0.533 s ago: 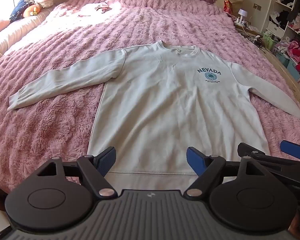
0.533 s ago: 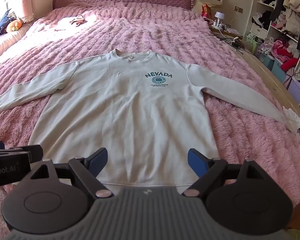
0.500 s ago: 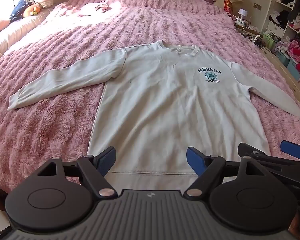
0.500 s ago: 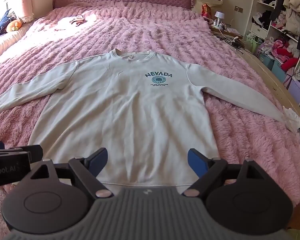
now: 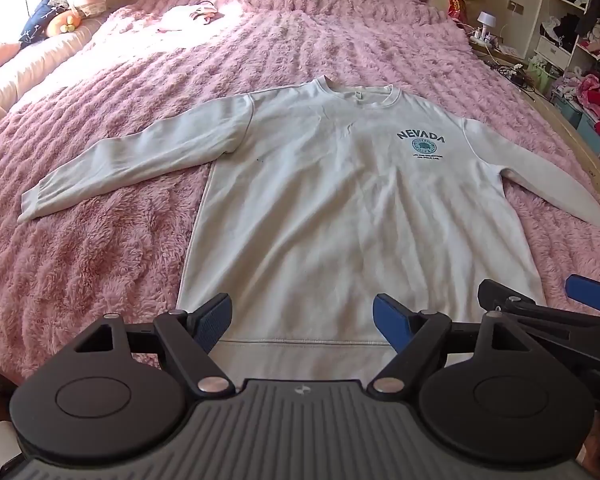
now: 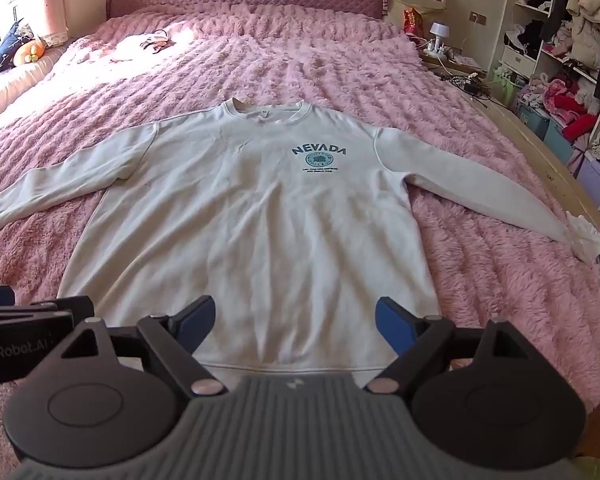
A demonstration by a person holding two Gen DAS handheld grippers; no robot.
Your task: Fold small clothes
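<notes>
A white long-sleeved sweatshirt (image 5: pixel 340 200) with a teal "NEVADA" print lies flat, front up, on the pink fluffy bed, both sleeves spread out; it also shows in the right wrist view (image 6: pixel 260 220). My left gripper (image 5: pixel 302 320) is open and empty, hovering over the hem near its left half. My right gripper (image 6: pixel 295 322) is open and empty over the hem's middle-right. The right gripper's fingers (image 5: pixel 588 300) show at the right edge of the left wrist view, and part of the left gripper (image 6: pixel 28 320) shows at the left edge of the right wrist view.
The pink bedspread (image 5: pixel 80 260) surrounds the sweatshirt. A small garment (image 6: pixel 152 42) lies near the headboard. Pillows and a plush toy (image 5: pixel 60 24) sit at far left. The wooden bed edge (image 6: pixel 548 168), shelves of clothes and a bedside stand are on the right.
</notes>
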